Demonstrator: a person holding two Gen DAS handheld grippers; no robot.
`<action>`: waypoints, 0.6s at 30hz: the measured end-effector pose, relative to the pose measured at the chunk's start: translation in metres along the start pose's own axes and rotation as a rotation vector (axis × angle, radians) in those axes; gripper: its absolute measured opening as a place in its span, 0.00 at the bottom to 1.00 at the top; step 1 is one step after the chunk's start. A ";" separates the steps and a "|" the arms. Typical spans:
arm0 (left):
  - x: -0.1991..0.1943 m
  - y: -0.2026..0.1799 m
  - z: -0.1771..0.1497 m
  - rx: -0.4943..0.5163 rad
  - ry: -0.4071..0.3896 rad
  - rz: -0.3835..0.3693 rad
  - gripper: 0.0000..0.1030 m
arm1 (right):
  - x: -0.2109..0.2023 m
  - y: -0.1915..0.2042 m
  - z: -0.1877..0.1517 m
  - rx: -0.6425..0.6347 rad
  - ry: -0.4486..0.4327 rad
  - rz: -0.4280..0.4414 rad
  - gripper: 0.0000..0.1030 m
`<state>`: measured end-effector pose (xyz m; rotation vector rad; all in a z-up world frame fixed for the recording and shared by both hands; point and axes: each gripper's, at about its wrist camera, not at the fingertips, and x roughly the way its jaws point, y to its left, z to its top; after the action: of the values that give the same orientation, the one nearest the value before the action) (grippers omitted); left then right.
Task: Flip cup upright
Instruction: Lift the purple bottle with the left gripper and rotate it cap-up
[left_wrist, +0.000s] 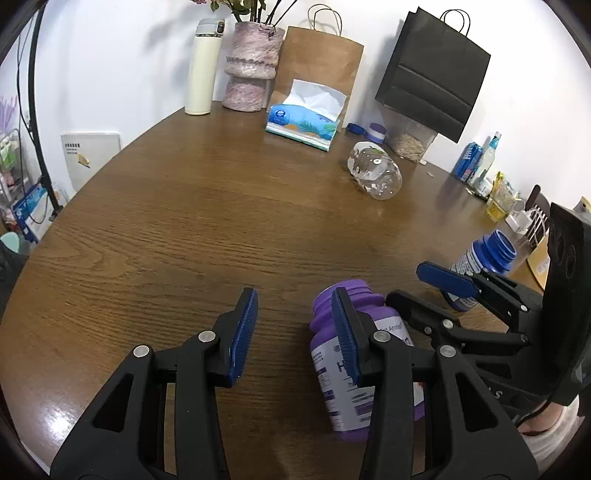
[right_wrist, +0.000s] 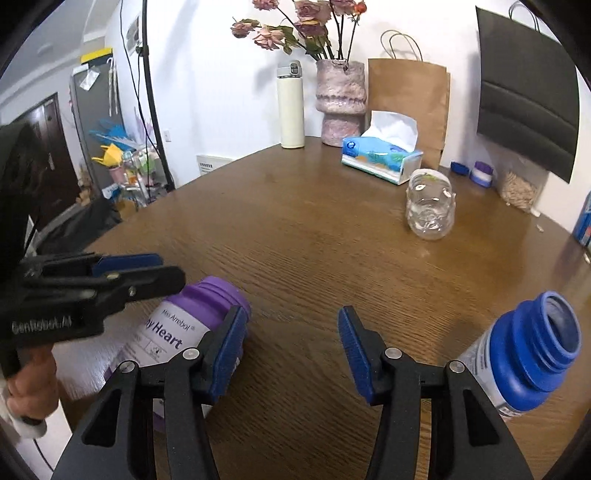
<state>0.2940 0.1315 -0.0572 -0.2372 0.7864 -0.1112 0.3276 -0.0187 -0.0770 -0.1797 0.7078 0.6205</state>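
1. The counter (left_wrist: 184, 206) is a broad brown wooden top filling most of both views. Its middle is bare, which leaves wide room for moving. Its curved far edge runs against the white wall at the top of each frame, and its left edge drops toward the floor clutter at the left.

2. The larger things line the far edge: a black bag (left_wrist: 432, 85) at upper right, a brown paper bag (left_wrist: 317, 70), a pink vase (left_wrist: 251, 66), a cream flask (left_wrist: 203, 66) and a tissue box (left_wrist: 303, 125). All are well apart from both claws.

3. The left claw (left_wrist: 293, 332) is spread open and grasps nothing. In the left wrist view its right finger overlaps the purple bottle (left_wrist: 369, 350); whether they touch, I cannot tell.

4. The right claw (right_wrist: 291, 350) is likewise released, with bare wood between its fingers. The purple bottle is at its left and a blue bottle (right_wrist: 517, 365) at its right.

5. The task's thing, a clear cup (left_wrist: 375, 170), lies on its side at right of centre, just in front of the tissue box and near the far edge. In my judgement nothing of the task is done: reaching, gripping and turning it upright all remain.

6. Two small caps (right_wrist: 476, 172) sit behind the cup, and a tight cluster of small items crowds the right edge.
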 end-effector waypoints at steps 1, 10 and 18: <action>0.000 0.001 0.001 -0.006 0.007 0.001 0.44 | 0.001 0.000 0.000 0.003 -0.001 0.002 0.56; 0.017 -0.018 0.000 -0.067 0.262 -0.208 0.86 | -0.042 -0.010 -0.004 -0.003 -0.081 -0.008 0.56; 0.027 -0.044 0.005 0.015 0.225 -0.133 0.59 | -0.079 -0.031 -0.007 0.020 -0.136 -0.027 0.56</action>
<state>0.3161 0.0845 -0.0611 -0.2653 0.9934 -0.2729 0.2956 -0.0837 -0.0320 -0.1268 0.5789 0.5936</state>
